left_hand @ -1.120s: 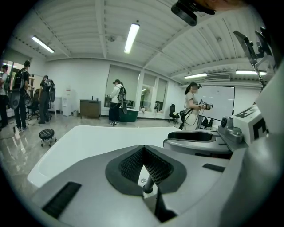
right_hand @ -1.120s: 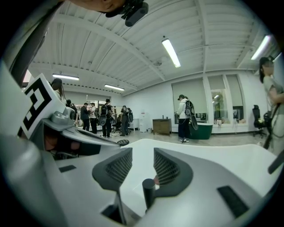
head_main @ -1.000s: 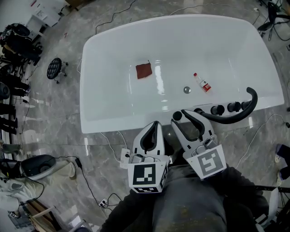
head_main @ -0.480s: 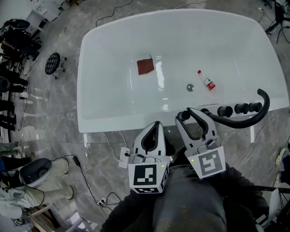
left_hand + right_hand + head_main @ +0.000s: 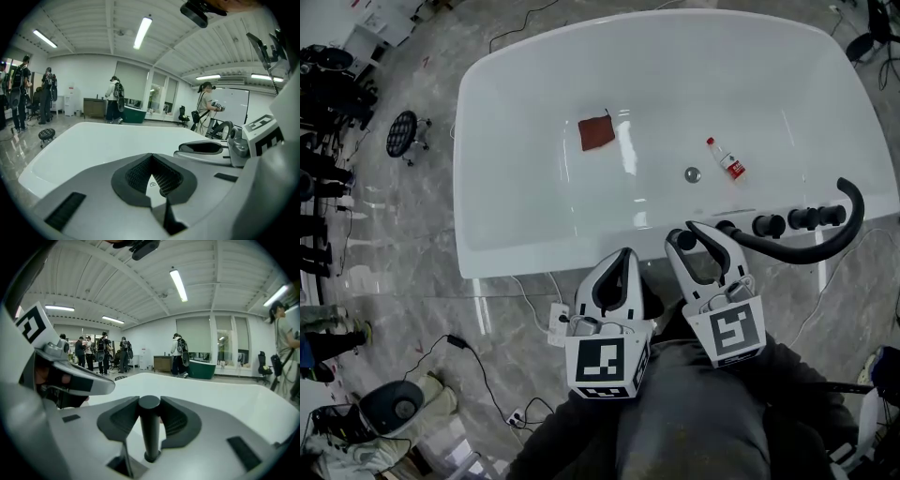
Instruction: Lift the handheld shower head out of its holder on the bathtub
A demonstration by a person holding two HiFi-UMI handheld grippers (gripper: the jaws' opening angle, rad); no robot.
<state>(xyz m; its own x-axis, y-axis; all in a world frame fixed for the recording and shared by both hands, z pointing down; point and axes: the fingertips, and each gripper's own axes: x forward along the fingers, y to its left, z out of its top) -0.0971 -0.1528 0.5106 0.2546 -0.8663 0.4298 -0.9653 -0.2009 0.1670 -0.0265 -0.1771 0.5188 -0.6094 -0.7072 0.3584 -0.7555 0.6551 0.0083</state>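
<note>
The handheld shower head is a black upright stick in its holder on the near rim of the white bathtub. In the right gripper view the shower head stands between the two dark pads. My right gripper is open around it; its jaws have just been opening, with a thin gap on either side. My left gripper hangs to its left, just short of the rim, shut with nothing in it. The left gripper view shows its pads meeting at the tips.
Black knobs and a curved black pipe line the rim to the right of the shower head. Inside the tub lie a red cloth, a small bottle and the drain. Cables and a power strip lie on the floor; people stand far off.
Both grippers have sunk a little toward the tub's near rim. The right gripper's jaws stay on either side of the black shower head. The left gripper stays shut.
</note>
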